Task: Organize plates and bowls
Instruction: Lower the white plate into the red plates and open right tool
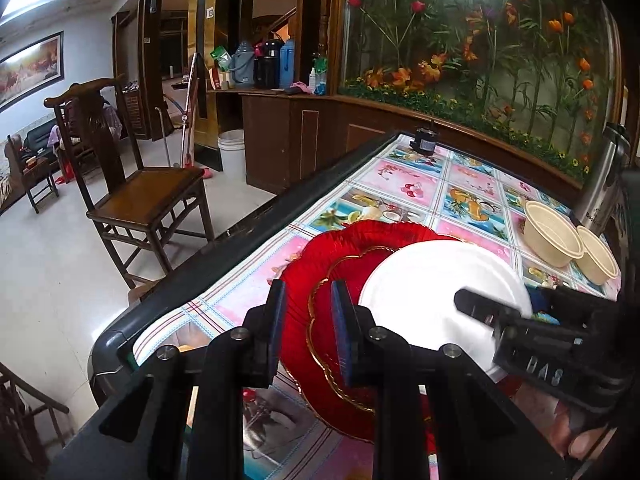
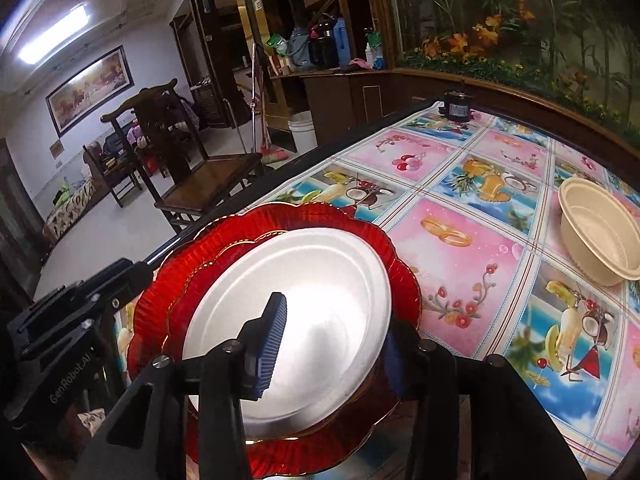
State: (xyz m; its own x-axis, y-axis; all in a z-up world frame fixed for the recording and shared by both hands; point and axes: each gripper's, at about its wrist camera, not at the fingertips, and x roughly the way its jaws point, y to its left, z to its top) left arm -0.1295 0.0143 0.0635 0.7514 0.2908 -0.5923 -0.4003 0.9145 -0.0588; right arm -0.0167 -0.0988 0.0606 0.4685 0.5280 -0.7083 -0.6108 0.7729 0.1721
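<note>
A white plate point(image 2: 292, 320) lies on a smaller red plate point(image 2: 188, 296), which in turn sits on a large red plate point(image 2: 352, 232) with a ribbed, gold-edged rim, all stacked at the near left of the desk point(image 2: 460, 208); two cream bowls point(image 1: 552, 236) stand well apart at the far right. The white plate looks thin, light and a little flexible, likely a disposable kind, so its raised rim is the place to pinch, gently. The red plates look glassy: stiff, slippery, breakable and heavier, best lifted at the rim with firm pads. The right hand-held gripper point(image 2: 336, 332) straddles the white plate's near right rim with its jaws parted and not pressing. The left hand-held gripper point(image 1: 308, 300) hovers over the red rim, jaws narrow, holding nothing.
</note>
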